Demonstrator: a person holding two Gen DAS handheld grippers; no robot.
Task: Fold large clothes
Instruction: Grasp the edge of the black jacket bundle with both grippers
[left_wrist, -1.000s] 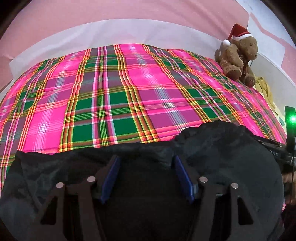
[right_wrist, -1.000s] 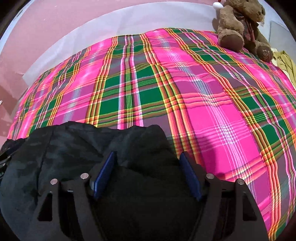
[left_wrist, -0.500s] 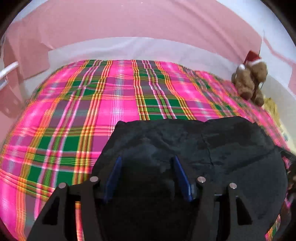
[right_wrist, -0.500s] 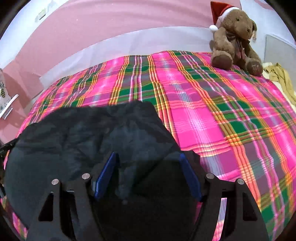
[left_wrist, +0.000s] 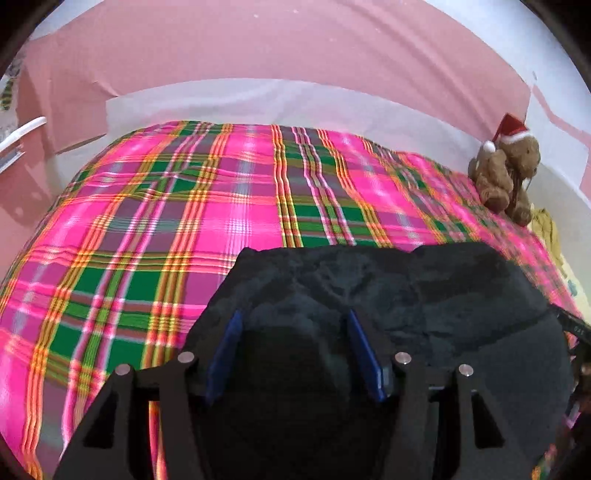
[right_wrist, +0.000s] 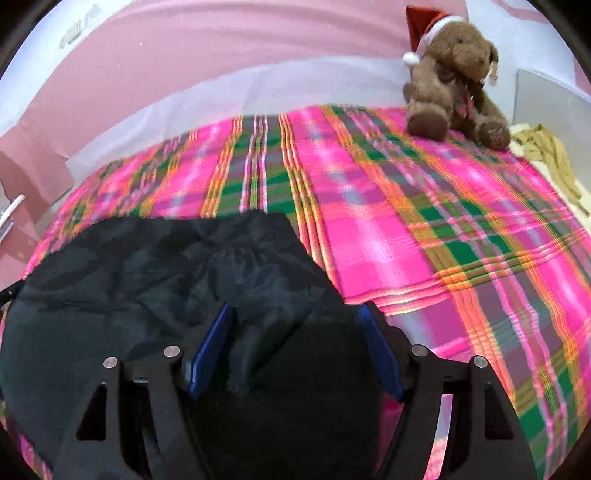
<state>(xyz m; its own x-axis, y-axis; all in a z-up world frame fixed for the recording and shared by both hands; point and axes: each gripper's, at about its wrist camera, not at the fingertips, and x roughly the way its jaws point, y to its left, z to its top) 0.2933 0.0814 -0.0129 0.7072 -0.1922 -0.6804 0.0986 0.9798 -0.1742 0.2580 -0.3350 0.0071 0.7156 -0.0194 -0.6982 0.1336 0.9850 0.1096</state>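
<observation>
A large black garment (left_wrist: 424, 295) lies bunched on the near part of a pink and green plaid bedspread (left_wrist: 221, 221). It also shows in the right wrist view (right_wrist: 147, 277). My left gripper (left_wrist: 293, 317) stands open over the garment's left part, blue pads apart, with black cloth between and under the fingers. My right gripper (right_wrist: 295, 314) stands open over the garment's right part in the same way. Neither pair of pads presses on the cloth. The garment's near edge is hidden below both grippers.
A brown teddy bear with a Santa hat (right_wrist: 454, 74) sits at the bed's far right corner, also in the left wrist view (left_wrist: 506, 173). A yellowish cloth (right_wrist: 550, 151) lies beside it. A pink wall and white sheet edge (left_wrist: 258, 99) bound the far side.
Both grippers have risen and pulled back, so more of the bed and wall shows. The black garment now reaches farther over the bedspread and lies flatter. The jaws stay apart.
</observation>
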